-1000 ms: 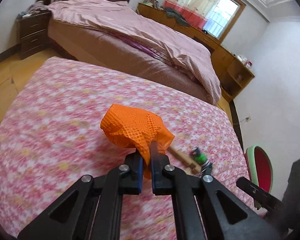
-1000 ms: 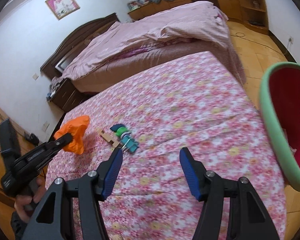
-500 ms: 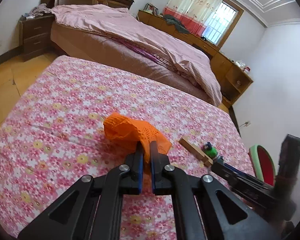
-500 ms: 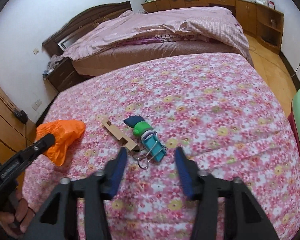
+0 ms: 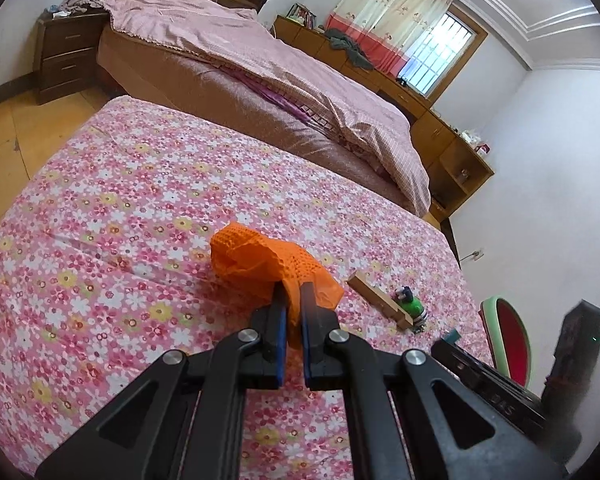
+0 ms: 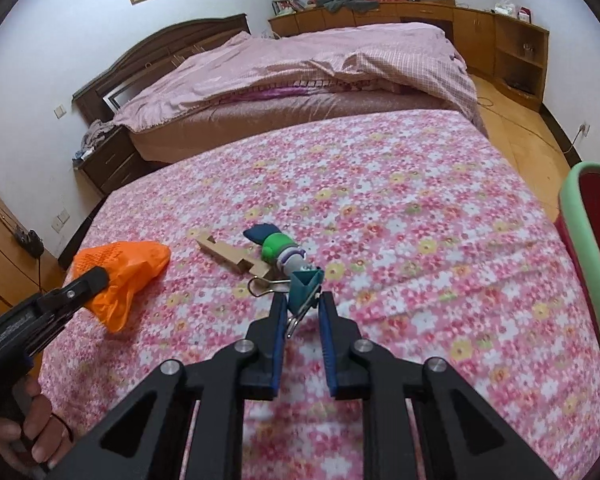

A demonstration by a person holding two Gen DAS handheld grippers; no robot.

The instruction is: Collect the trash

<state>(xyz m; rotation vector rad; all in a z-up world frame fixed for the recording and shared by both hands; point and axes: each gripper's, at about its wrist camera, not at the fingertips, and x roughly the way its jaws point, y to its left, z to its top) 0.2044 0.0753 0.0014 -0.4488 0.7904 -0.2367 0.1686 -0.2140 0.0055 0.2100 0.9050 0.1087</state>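
My left gripper [image 5: 293, 294] is shut on a crumpled orange mesh bag [image 5: 260, 260] and holds it just above the floral bedspread [image 5: 120, 220]; the bag also shows in the right wrist view [image 6: 128, 268]. My right gripper [image 6: 303, 302] has narrowed around a teal binder clip [image 6: 305, 286], its wire handles between the pads; contact is not clear. Just beyond the clip lie a green and white small toy [image 6: 278, 246] and a wooden piece [image 6: 228, 256]. The toy [image 5: 410, 304] and the wooden piece [image 5: 380, 300] also show in the left wrist view.
A red bin with a green rim [image 6: 588, 240] stands at the bed's right edge, also in the left wrist view [image 5: 508, 340]. A second bed with a pink quilt [image 6: 320, 68] lies behind. A nightstand [image 5: 68, 60] and wooden cabinets [image 6: 500, 36] line the walls.
My right gripper has moved forward to the binder clip and its jaws have narrowed around it. My left gripper has kept the orange bag and lowered toward the bedspread.
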